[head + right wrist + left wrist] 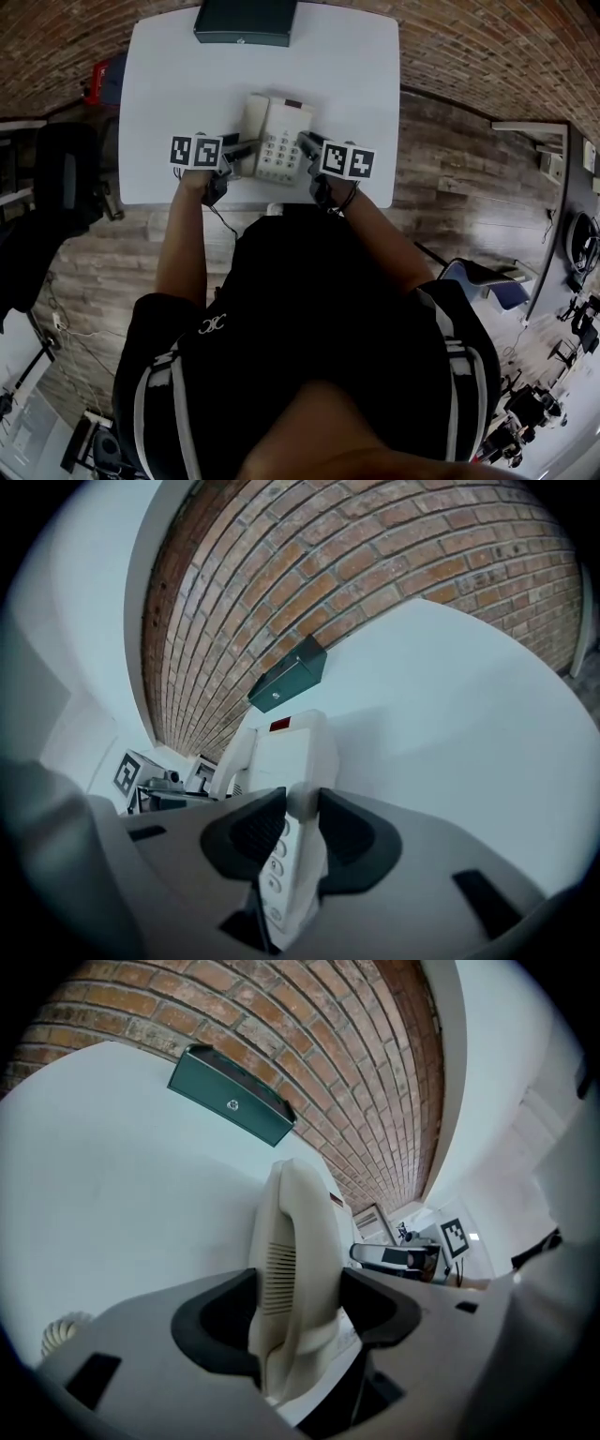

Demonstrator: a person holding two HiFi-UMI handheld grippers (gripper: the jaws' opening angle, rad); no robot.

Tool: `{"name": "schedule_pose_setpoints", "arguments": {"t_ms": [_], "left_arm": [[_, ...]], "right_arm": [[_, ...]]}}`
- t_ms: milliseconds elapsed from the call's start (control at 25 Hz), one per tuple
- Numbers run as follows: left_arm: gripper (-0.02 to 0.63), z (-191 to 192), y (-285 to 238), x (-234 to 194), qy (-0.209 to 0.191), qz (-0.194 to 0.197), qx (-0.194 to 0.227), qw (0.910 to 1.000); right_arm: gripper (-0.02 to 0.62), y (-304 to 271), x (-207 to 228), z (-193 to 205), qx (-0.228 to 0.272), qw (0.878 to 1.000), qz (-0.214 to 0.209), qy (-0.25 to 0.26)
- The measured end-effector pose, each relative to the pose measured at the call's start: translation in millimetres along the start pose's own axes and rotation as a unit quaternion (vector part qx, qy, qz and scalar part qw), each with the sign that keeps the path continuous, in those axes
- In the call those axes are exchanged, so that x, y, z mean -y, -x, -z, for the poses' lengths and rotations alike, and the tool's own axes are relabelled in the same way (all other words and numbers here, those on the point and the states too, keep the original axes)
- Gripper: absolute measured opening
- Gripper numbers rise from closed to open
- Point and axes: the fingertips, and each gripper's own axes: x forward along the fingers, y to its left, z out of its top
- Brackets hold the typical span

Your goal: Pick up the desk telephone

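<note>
So the desk telephone sits near the front edge of the desk, long axis running straight away from us, right between our hands. Our left hand-held gripper is clamped on the handset along the phone's left side, and our right hand-held gripper pinches the keypad-side edge. Both are equally near, so we'd guess the lift goes straight up, both hands together.

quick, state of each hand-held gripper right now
left hand-held gripper: closed on the telephone handset.
right hand-held gripper: closed on the right edge of the desk telephone.
</note>
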Motion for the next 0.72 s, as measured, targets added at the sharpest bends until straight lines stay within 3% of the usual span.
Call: {"name": "schedule_pose_setpoints", "arguments": {"t_ms": [320,720], "left_arm": [[0.282,9.9,1.4,7.6,0.019,-0.001,0.011,0.9998],[0.282,-8.5,22.7,38.1,-0.011,-0.015,0.048,0.9987]], "right_arm": [[0.084,7.3,-0.8,-2.6,-0.004,1.0,0.014,-0.003],[0.087,32.9,-24.4,-30.5,0.028,0.999,0.019,0.033]]}}
